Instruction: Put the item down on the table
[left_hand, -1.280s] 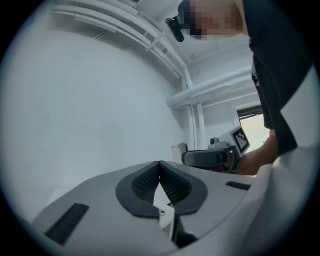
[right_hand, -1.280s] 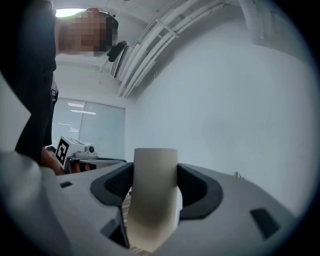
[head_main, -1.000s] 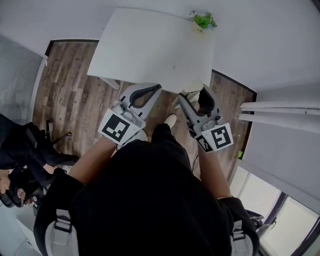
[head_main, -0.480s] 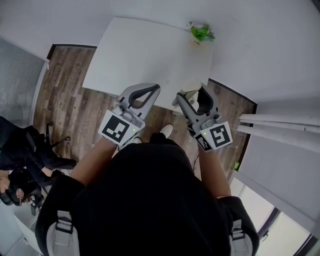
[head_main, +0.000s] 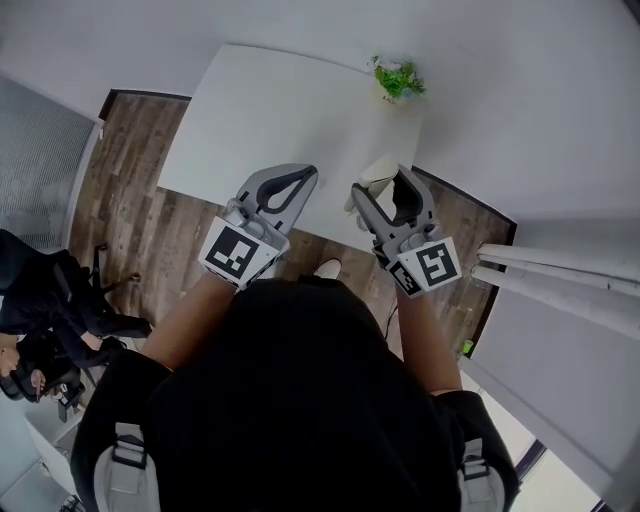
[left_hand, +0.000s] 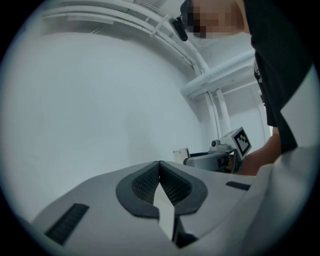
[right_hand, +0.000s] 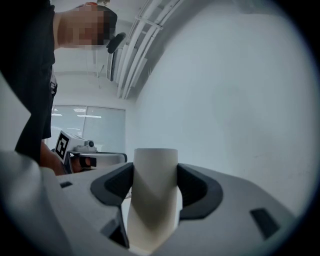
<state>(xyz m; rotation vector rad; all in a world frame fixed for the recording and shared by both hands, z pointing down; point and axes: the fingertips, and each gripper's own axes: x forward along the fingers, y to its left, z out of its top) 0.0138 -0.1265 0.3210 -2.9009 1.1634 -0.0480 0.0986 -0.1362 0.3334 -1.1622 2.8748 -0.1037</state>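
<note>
A pale cream tube-shaped item (right_hand: 152, 197) stands upright between the pads of my right gripper (right_hand: 154, 187), which is shut on it. In the head view that item (head_main: 377, 171) shows just past the right gripper (head_main: 386, 184), over the near right part of the white table (head_main: 280, 110). My left gripper (head_main: 308, 174) hovers over the table's near edge, shut with nothing in it; its pads (left_hand: 172, 186) meet in the left gripper view. The left gripper view also catches the right gripper (left_hand: 212, 159) with the item (left_hand: 181, 154).
A small green potted plant (head_main: 398, 79) stands at the table's far right corner. Wood-plank floor (head_main: 120, 200) lies left of the table, where a seated person in dark clothes (head_main: 40, 300) is. White rails (head_main: 560, 275) run along the right.
The table has come closer under both grippers: they were over the floor by its near edge and now reach over the tabletop. The right gripper's hold on the item is unchanged.
</note>
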